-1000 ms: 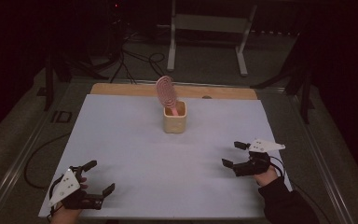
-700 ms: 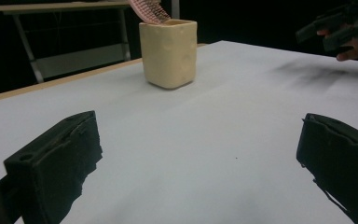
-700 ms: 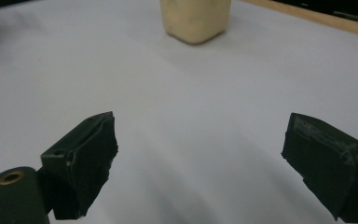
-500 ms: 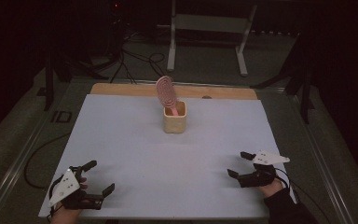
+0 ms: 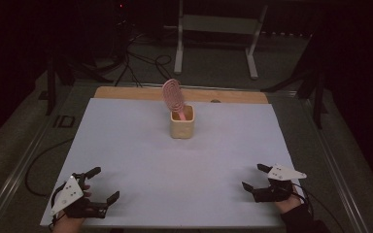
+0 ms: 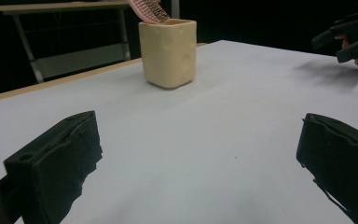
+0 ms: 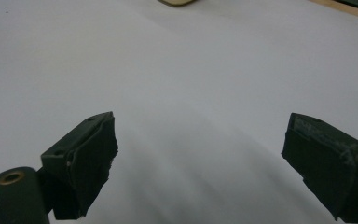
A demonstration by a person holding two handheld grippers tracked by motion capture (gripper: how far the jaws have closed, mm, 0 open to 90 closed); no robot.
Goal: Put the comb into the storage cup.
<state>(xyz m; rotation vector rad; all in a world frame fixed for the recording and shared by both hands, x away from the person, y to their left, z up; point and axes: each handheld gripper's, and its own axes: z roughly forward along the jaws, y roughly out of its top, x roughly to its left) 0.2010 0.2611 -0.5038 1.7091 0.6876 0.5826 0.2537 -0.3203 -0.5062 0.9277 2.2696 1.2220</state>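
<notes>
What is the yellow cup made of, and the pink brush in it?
The cup looks like soft plastic or silicone, possibly glazed clay: its cream sides are matt and slightly dimpled, with rounded corners. The brush looks like plastic: an even pink colour, with an oval head covered in rows of fine bristles. Neither can be told for sure from the look alone.

A metal stand point(image 5: 217, 29) and floor cables point(image 5: 141, 56) behind the table point(image 5: 126, 92)
</notes>
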